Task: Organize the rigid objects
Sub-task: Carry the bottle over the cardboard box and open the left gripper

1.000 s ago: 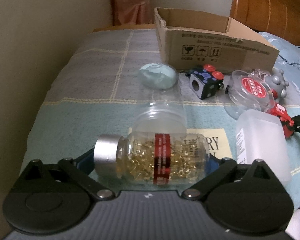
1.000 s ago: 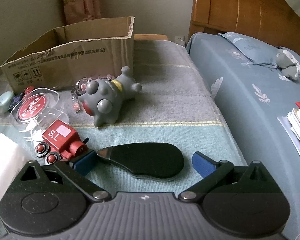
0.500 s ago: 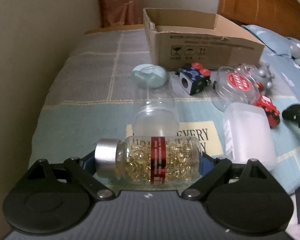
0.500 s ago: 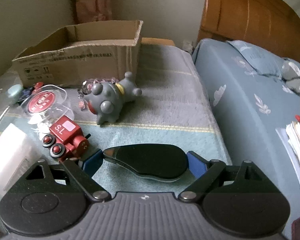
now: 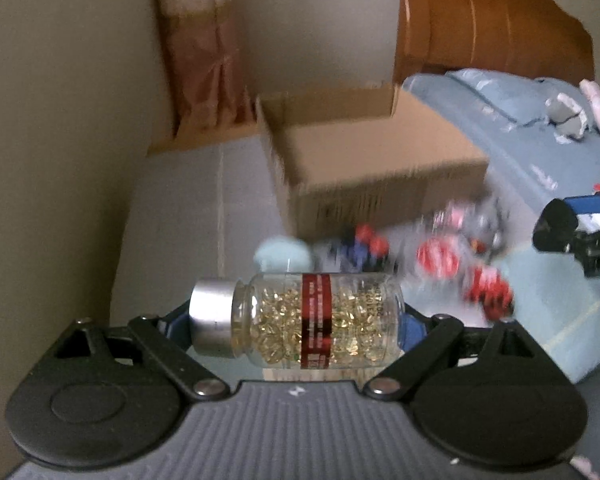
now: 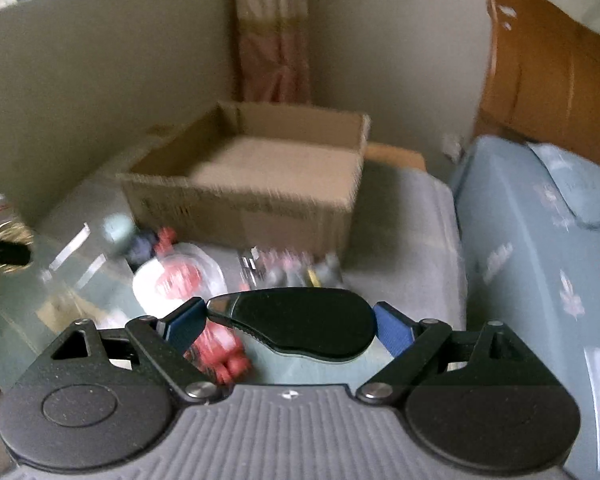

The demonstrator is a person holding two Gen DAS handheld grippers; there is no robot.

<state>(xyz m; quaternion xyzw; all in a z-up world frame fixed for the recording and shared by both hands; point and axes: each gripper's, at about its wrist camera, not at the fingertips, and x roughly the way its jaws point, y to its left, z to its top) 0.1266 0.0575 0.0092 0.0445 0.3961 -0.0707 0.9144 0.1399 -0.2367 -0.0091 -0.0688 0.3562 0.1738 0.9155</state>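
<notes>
Left wrist: bottle across gripper

Clear capsule bottle, silver cap left, red band, lies sideways, lifted off the bed. Black oval case likewise raised. Open cardboard box far, empty.

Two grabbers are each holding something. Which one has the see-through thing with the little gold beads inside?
The left hand-held gripper. It is shut on the clear capsule bottle, lying sideways with a silver cap and red band. The right hand-held gripper holds a flat black oval case instead.
</notes>
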